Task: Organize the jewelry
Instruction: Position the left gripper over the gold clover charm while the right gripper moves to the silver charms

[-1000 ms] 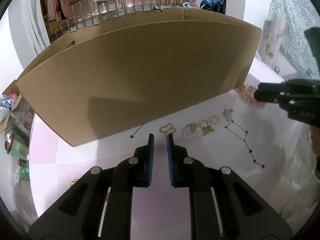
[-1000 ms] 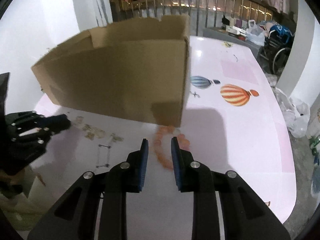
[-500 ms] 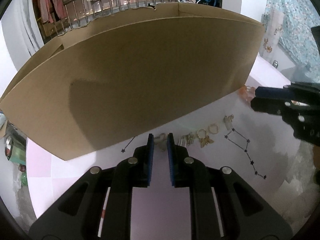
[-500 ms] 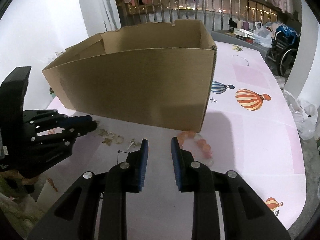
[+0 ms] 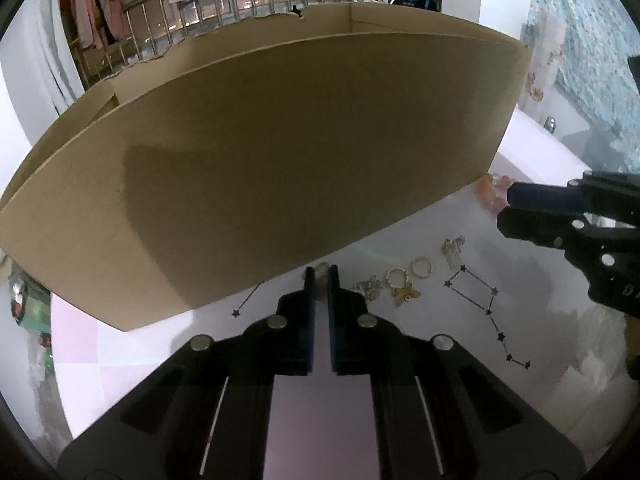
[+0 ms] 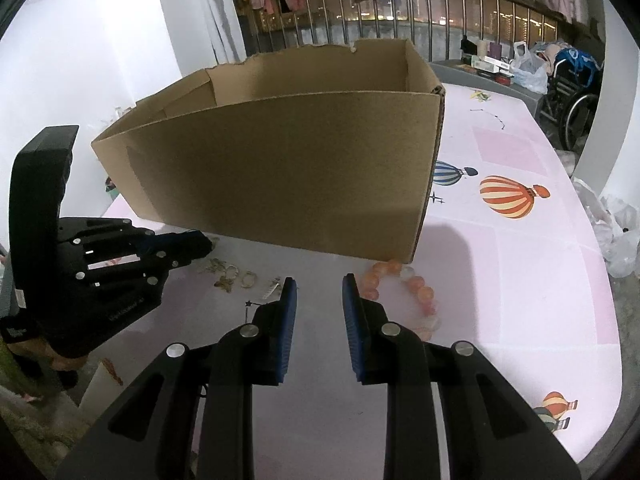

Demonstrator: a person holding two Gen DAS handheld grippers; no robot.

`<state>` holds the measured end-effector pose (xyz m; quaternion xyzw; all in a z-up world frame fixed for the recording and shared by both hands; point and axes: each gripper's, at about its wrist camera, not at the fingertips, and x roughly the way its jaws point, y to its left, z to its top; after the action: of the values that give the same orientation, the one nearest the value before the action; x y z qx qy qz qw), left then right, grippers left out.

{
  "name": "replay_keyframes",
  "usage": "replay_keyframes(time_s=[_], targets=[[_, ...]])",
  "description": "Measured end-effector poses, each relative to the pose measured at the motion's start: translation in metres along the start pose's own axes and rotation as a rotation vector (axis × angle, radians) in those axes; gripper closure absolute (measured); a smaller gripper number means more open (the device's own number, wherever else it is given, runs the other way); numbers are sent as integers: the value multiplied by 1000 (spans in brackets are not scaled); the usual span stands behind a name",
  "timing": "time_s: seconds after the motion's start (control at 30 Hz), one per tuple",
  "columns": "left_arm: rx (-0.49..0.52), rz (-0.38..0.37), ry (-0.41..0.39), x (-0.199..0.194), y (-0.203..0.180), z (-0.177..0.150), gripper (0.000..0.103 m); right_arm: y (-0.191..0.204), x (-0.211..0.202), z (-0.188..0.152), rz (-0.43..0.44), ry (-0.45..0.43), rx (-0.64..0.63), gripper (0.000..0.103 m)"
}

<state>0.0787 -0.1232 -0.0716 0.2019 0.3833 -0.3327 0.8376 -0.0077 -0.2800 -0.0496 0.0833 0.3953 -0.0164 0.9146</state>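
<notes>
A large open cardboard box (image 5: pixel 280 160) (image 6: pixel 280 168) stands on the pink table. Small gold and silver jewelry pieces (image 5: pixel 400 284) (image 6: pixel 232 274) lie in a row in front of it. My left gripper (image 5: pixel 319 274) is open by a narrow gap, low at the table, with a small pale gold piece (image 5: pixel 321 269) between its tips. An orange bead bracelet (image 6: pixel 404 284) (image 5: pixel 490 192) lies by the box's right corner. My right gripper (image 6: pixel 318 284) is open and empty, just left of the bracelet; it shows in the left wrist view (image 5: pixel 532 208).
The tablecloth (image 6: pixel 520 280) carries printed balloons (image 6: pixel 508 196) and star lines (image 5: pixel 480 304). Railing, hanging clothes and a wheelchair (image 6: pixel 572 100) stand behind. The table edge runs at the left, behind the left gripper (image 6: pixel 120 264).
My left gripper has moved forward and down to the jewelry row, its tips now around the leftmost piece. My right gripper has pulled back, shifted left of the bracelet and opened wider.
</notes>
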Motion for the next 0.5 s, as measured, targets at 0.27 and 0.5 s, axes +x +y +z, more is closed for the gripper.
replay_keyframes(time_s=[0.27, 0.5], targets=[[-10, -17, 17, -6, 4, -5, 98, 2, -6, -2, 4, -11, -4, 79], [-48, -14, 47, -21, 15, -23, 98, 9, -9, -2, 7, -12, -18, 79]])
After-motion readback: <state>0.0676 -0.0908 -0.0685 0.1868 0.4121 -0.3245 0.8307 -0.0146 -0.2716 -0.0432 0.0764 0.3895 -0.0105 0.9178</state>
